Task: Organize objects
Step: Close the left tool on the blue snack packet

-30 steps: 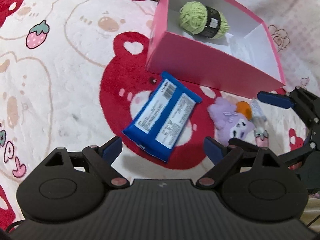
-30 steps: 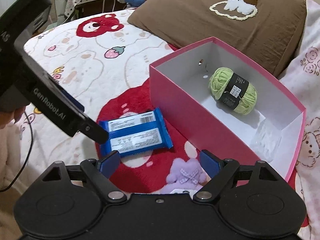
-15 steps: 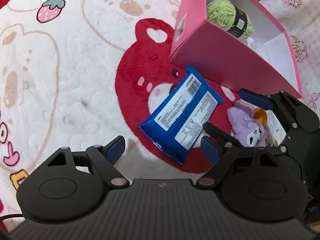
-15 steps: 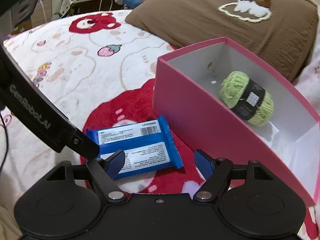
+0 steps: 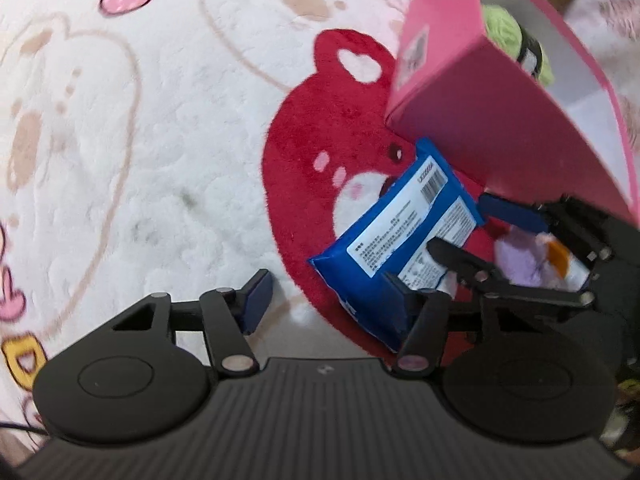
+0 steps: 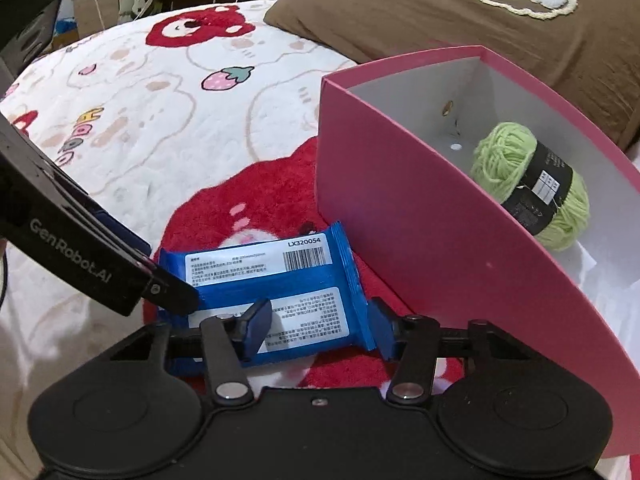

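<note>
My right tool (image 6: 318, 330): jaws closing, low over the bed, with the near end of the blue packet between them; one blue pad lies over the packet's white label, the other sits at its end seam (I cannot tell whether the pads press on it yet).
My left tool (image 5: 330, 300): jaws closing too; its right finger (image 5: 396, 306) is at the packet's near corner, the left finger is over bare blanket, so the packet is not gripped.
Blue packet (image 6: 280, 280): lies flat, label side up with a barcode, on the red bear print of the blanket, its far end just beside the pink box's near wall.
Purple plush toy (image 5: 524, 258): lies beyond the packet in my left view, framed by the fingers of my right tool, with something orange touching it (blurred, I cannot tell what).
Blanket (image 6: 168, 132): white and fluffy, with red bears and strawberries, spread over the bed.
Pink box (image 6: 400, 200): open-topped, white inside, standing on the blanket.
Green yarn ball (image 6: 520, 176): inside the box with a black paper band around it, lying on the box floor.
Brown pillow (image 6: 440, 12): behind the box, with a white embroidered patch.
</note>
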`<state>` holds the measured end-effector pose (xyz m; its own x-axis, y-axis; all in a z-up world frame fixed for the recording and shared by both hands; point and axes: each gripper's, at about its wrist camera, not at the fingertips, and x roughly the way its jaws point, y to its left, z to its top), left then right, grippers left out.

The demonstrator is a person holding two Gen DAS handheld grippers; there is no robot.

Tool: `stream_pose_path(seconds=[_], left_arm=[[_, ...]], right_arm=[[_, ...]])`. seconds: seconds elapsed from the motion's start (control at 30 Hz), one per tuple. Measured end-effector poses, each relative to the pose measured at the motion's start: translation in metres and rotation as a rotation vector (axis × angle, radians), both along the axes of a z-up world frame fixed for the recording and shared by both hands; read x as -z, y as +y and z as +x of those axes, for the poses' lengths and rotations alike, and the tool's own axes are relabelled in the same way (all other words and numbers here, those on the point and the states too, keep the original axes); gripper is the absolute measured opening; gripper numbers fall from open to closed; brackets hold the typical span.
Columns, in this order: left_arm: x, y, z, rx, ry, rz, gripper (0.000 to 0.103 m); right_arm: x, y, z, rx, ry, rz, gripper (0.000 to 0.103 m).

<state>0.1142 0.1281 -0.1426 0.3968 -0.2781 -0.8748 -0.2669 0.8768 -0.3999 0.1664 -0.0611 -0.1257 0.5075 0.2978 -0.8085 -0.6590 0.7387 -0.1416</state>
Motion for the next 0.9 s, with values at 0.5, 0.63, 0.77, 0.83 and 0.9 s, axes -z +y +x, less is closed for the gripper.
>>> stream_pose_path(seconds=[0.5,0.63,0.77,0.83,0.9], left_arm=[[0.001,-0.002,0.0,-0.01,0.005,0.001,0.056],[0.004,-0.005,0.002,-0.012,0.004,-0.001,0.06],[0.006,-0.006,0.003,-0.01,0.003,-0.008,0.065],[0.006,-0.01,0.004,0.019,-0.005,0.012,0.067],[0.006,-0.012,0.004,0.025,-0.011,0.025,0.068]], right_arm=[[0.011,-0.015,0.025,0.017,0.11,0.113,0.084],[0.017,-0.024,0.032,0.058,0.172,0.189,0.085],[0.016,-0.025,0.031,0.052,0.183,0.214,0.072],[0.013,-0.023,0.028,0.035,0.178,0.211,0.064],[0.011,-0.022,0.024,0.027,0.16,0.192,0.059]])
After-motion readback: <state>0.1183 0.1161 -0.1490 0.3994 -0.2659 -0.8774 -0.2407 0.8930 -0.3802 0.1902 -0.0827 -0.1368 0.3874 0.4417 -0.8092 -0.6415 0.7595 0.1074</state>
